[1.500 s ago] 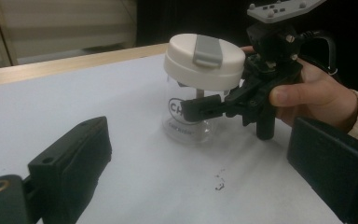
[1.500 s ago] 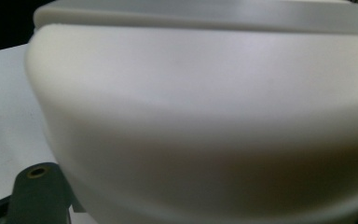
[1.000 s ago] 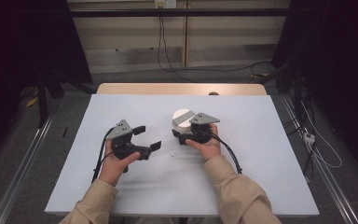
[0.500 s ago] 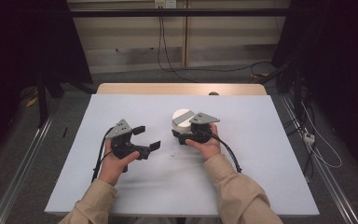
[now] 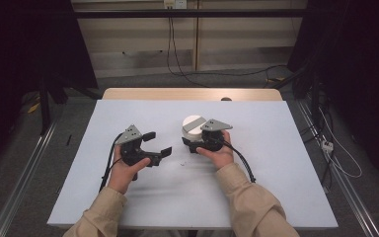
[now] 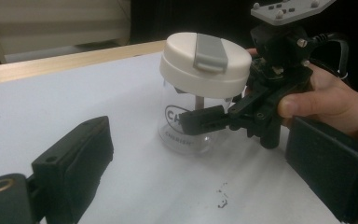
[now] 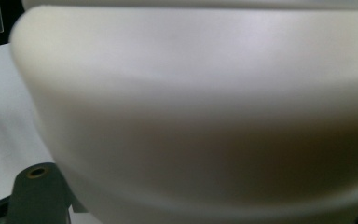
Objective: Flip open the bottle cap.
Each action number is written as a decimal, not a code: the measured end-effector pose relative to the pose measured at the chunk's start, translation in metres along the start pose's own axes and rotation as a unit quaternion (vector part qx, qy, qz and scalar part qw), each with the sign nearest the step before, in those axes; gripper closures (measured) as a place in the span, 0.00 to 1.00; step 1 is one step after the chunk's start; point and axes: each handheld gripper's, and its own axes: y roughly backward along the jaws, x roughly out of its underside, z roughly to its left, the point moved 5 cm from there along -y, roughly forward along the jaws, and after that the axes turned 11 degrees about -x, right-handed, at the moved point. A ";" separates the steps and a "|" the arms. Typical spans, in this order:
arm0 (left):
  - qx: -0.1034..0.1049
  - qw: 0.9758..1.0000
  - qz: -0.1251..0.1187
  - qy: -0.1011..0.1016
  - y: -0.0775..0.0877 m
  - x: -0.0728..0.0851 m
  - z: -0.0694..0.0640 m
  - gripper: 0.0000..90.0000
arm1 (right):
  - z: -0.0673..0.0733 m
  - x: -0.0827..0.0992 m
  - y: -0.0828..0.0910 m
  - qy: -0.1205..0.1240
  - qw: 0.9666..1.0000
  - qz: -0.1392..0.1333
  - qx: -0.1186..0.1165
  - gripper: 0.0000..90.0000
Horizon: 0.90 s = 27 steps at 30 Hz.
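The left gripper (image 5: 154, 144) is resting on the white table (image 5: 276, 187) with its jaws spread wide and nothing between them. Just to its right, the right gripper (image 6: 200, 120) is clamping the clear jar (image 6: 186, 128), which is standing upright mid-table under its cream lid (image 6: 205, 63).

Right hand-held gripper (image 5: 193, 140) grips white-lidded jar (image 5: 193, 126); left hand-held gripper (image 5: 157, 143) open.
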 end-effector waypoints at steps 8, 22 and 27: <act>-0.002 1.000 0.003 -0.005 -0.007 -0.007 0.000 0.11 | 0.000 0.000 0.000 0.000 1.000 0.001 0.000 0.21; -0.022 0.999 0.018 -0.014 -0.025 -0.018 0.002 0.42 | 0.000 0.000 0.000 0.001 1.000 0.003 0.001 0.21; -0.021 0.999 0.024 -0.016 -0.030 -0.020 0.003 0.54 | 0.000 0.000 0.000 0.000 1.000 0.003 0.000 0.21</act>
